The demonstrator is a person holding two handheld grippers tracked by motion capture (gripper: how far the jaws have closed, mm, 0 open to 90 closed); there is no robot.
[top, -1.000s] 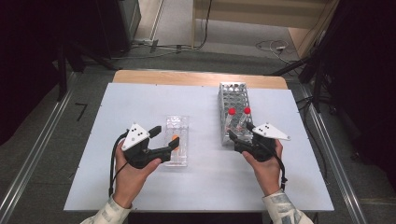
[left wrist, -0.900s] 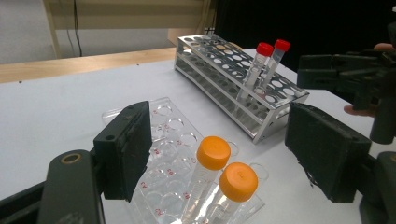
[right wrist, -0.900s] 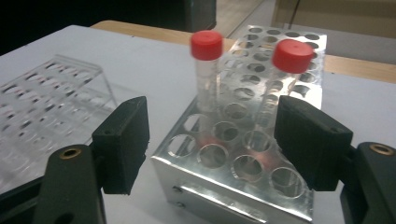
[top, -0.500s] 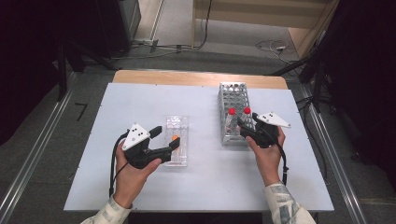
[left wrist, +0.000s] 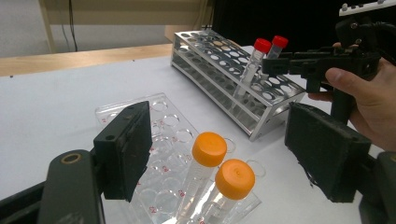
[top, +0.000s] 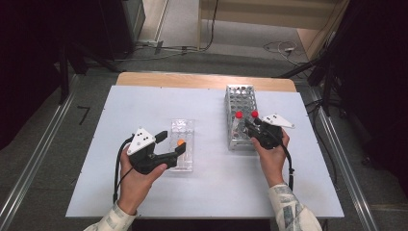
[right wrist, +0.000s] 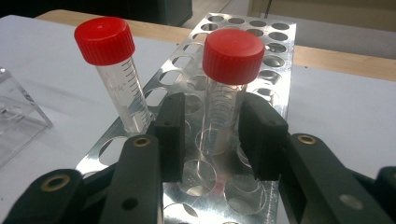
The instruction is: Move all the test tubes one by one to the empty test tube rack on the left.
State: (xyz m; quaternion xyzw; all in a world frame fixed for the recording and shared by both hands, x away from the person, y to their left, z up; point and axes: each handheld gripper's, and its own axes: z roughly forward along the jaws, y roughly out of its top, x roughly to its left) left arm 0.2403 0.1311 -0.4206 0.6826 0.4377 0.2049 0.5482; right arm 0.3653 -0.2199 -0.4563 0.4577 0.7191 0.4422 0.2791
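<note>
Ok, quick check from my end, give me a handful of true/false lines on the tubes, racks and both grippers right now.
1. Both red-capped tubes stand in the metal rack. True.
2. The right gripper has its jaws around the left red-capped tube. False: they flank the right one, with small gaps either side.
3. The orange-capped tubes stand in the clear rack. True.
4. The left gripper is clamped on an orange cap. False: its jaws are wide open.
5. The metal rack is full. False: most holes are empty.

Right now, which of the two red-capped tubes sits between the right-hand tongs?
The red-capped tube on the right in the right gripper view: the right tongs straddle it. The other tube stands free beside them.
</note>
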